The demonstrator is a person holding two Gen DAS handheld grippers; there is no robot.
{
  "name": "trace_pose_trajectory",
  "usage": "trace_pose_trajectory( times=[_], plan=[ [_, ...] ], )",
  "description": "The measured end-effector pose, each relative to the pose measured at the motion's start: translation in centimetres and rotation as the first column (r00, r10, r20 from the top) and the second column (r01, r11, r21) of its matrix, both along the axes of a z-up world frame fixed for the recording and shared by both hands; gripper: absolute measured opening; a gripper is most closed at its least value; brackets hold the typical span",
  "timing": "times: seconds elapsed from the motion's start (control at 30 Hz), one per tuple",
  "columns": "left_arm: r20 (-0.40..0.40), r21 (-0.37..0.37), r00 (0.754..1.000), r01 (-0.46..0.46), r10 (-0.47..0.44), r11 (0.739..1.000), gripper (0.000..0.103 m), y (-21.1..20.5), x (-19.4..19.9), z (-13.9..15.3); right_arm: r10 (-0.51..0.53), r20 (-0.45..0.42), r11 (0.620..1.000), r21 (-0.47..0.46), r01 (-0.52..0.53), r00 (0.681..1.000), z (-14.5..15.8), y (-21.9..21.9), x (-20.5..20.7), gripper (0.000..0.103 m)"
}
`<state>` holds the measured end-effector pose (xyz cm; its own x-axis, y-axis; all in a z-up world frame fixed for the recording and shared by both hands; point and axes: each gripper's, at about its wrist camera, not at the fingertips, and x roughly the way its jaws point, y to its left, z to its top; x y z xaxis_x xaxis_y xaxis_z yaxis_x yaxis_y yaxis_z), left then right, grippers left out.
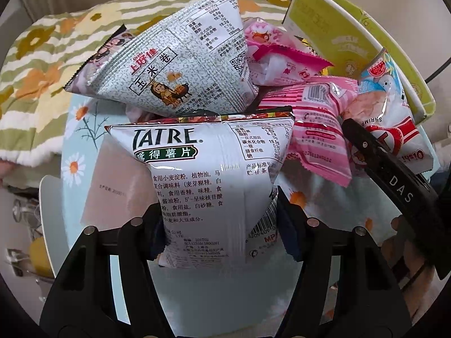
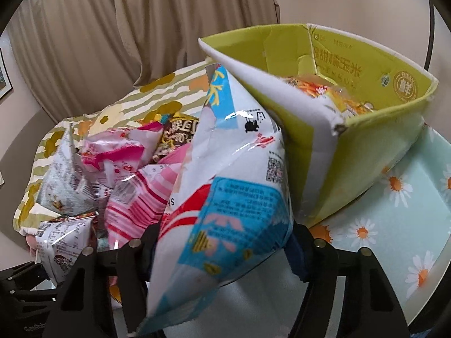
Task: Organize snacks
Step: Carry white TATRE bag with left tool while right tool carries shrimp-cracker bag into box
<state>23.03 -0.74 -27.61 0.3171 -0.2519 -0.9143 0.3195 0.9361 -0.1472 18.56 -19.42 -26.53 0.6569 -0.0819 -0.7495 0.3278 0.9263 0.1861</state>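
My left gripper point(image 1: 220, 211) is shut on a white potato chip bag point(image 1: 197, 174), which stands upright between its pads. Behind it lie a grey corn roll bag point(image 1: 174, 64) and several pink packets point(image 1: 318, 129). My right gripper point(image 2: 222, 239) is shut on a white, blue and red shrimp cracker bag point(image 2: 234, 186), tilted with its top against the green cardboard box point(image 2: 366, 146). That box holds orange-yellow snack packs. In the left wrist view, one finger of the right gripper point(image 1: 394, 180) reaches in beside the shrimp cracker bag point(image 1: 389, 98).
The snacks lie piled on a round table with a pale blue daisy cloth point(image 2: 394, 214). A green and white flowered blanket point(image 1: 42, 70) lies behind the pile. Beige curtains point(image 2: 141, 28) hang at the back. A brown packet point(image 2: 180, 132) sits deep in the pile.
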Motion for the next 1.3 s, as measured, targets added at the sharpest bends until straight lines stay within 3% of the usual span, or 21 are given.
trace_pose_trajectory(
  times=[0.27, 0.47, 0.73, 1.0, 1.3],
  plan=[
    [0.062, -0.023, 0.998, -0.011, 0.012, 1.000, 0.061, 1.0, -1.0, 3.6, 0.024, 0.025, 1.000, -0.008, -0.024, 0.999, 3.1, 0.6, -1.7, 0.063],
    [0.117, -0.084, 0.993, -0.005, 0.014, 0.996, 0.061, 2.2, -0.5, 7.9, 0.059, 0.038, 0.998, -0.001, -0.059, 0.998, 7.5, 0.6, -2.7, 0.063],
    [0.239, -0.126, 0.971, 0.045, -0.014, 0.991, 0.061, 0.4, 0.4, 14.1, 0.101, 0.097, 0.995, 0.007, -0.102, 0.990, 13.0, -1.7, -3.0, 0.063],
    [0.274, -0.151, 0.962, 0.025, 0.017, 0.988, 0.061, -5.5, 2.3, 17.3, 0.153, 0.137, 0.988, 0.009, -0.155, 0.979, 15.1, -7.8, -2.1, 0.063],
    [0.268, -0.166, 0.961, -0.018, 0.063, 0.986, 0.062, -16.6, 4.8, 17.8, 0.231, 0.104, 0.972, 0.007, -0.233, 0.967, 15.2, -18.1, 1.8, 0.063]
  ],
)
